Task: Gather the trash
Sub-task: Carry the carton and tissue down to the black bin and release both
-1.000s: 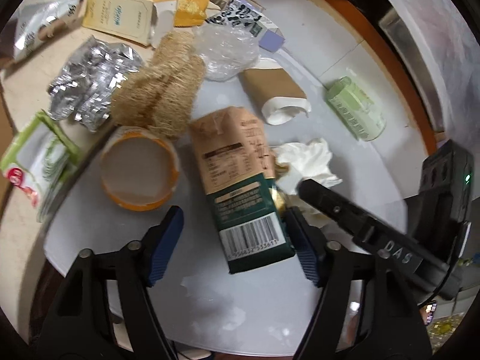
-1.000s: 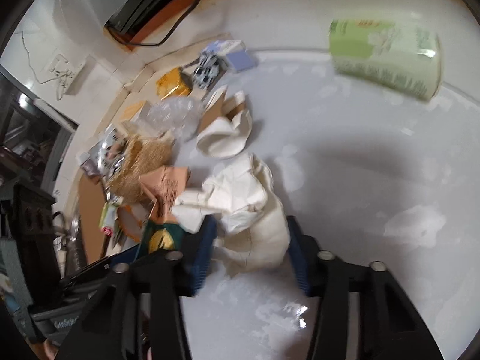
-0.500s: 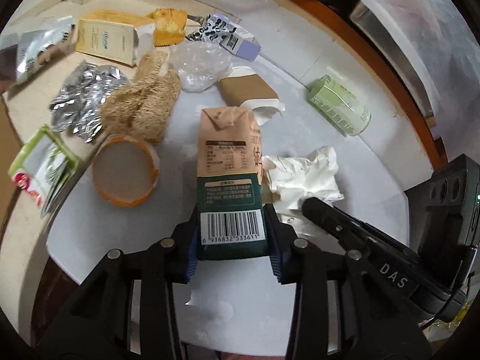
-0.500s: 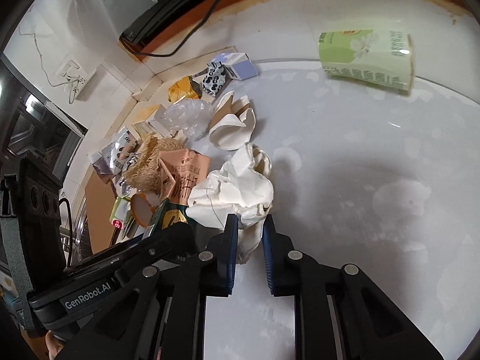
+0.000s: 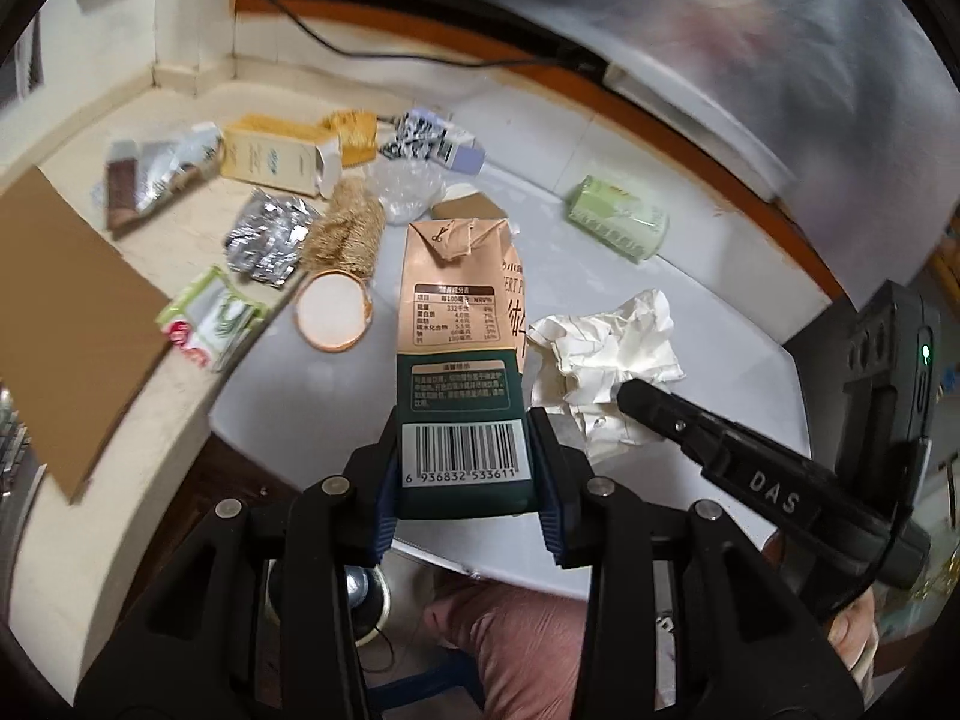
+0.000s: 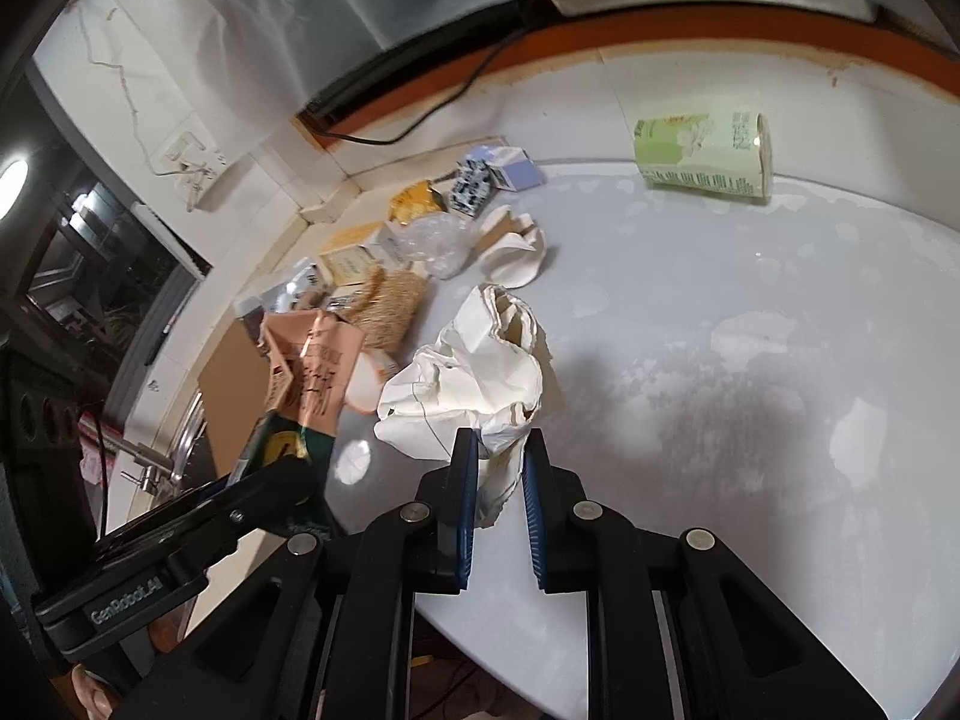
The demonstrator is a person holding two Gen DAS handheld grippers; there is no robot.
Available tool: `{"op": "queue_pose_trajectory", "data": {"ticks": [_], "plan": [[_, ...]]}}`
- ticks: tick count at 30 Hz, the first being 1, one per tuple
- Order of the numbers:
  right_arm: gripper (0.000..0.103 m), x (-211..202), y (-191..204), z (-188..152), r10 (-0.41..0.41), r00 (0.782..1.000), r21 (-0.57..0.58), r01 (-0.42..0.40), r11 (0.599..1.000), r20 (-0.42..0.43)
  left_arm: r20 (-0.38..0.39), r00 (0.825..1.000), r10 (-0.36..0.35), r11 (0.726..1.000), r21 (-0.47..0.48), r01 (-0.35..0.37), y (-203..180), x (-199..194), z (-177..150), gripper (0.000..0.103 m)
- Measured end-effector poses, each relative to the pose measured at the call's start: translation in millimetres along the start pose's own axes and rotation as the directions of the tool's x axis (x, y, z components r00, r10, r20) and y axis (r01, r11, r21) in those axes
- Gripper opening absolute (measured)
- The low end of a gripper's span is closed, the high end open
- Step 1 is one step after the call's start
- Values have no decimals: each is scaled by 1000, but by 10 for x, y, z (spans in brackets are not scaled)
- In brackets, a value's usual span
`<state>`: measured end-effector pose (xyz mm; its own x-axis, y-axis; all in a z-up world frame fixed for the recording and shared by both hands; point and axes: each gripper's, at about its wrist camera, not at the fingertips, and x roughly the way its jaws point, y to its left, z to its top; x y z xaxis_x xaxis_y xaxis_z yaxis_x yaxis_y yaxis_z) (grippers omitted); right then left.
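Trash pickup is barely started: two pieces in grip, nothing binned, and no bin or bag shows in either view.

- Left tongs (image 5: 468, 474) are pinching the dark green base of the peach-and-green milk carton (image 5: 462, 324), barcode end at the pads. Carton looks clear of the white round surface (image 6: 750, 420).
- Right tongs (image 6: 501, 480) are pressed together on a tail of the crumpled white paper wad (image 6: 474, 384). The wad hangs from the pads; I can't tell whether its far end touches the surface.

Left to collect, all lying well apart from both tongs:
- pale green cylindrical paper cup (image 6: 702, 153) on its side, far edge
- torn brown-and-white paper cup (image 6: 510, 249)
- orange-rimmed round lid (image 5: 331, 311)
- tan loofah-like fibre bundle (image 5: 348, 228)
- crumpled silver foil (image 5: 270, 237)
- clear plastic wrap (image 5: 405, 192)
- cream cardboard box (image 5: 279, 153), plus small packets and wrappers around it

My read: roughly a fifth done at best. Next is dropping both held pieces wherever the trash goes, then several more trips.
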<state>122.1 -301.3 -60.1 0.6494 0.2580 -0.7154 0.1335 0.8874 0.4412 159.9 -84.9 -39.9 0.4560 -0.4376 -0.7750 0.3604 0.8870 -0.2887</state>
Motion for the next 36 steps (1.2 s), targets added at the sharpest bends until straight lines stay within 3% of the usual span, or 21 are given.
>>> {"op": "queue_pose_trajectory", "data": {"ticks": [8,17,23,29,36], "plan": [[15,-490,420,-492,12,999,-98,-9,995,35,118,991,69,994,71,-78,-33,-744,-603,34],[15,-742,929,-1301,15,1000,-263,-11,965,14,165,973,161,983,65,-174,132,-1046,-1424,34],[15,-573,1126,-1831,-12,999,-390,-1,921,-31,139,969,203,977,42,-211,318,-937,-1937,34],[15,-228,1151,-2354,-50,991,-445,-9,895,-120,112,962,250,967,25,-254,503,-736,-2348,34],[15,272,1014,-2752,-101,976,-491,-6,871,-191,7,959,284,959,1,-284,781,-216,-2666,34]]}}
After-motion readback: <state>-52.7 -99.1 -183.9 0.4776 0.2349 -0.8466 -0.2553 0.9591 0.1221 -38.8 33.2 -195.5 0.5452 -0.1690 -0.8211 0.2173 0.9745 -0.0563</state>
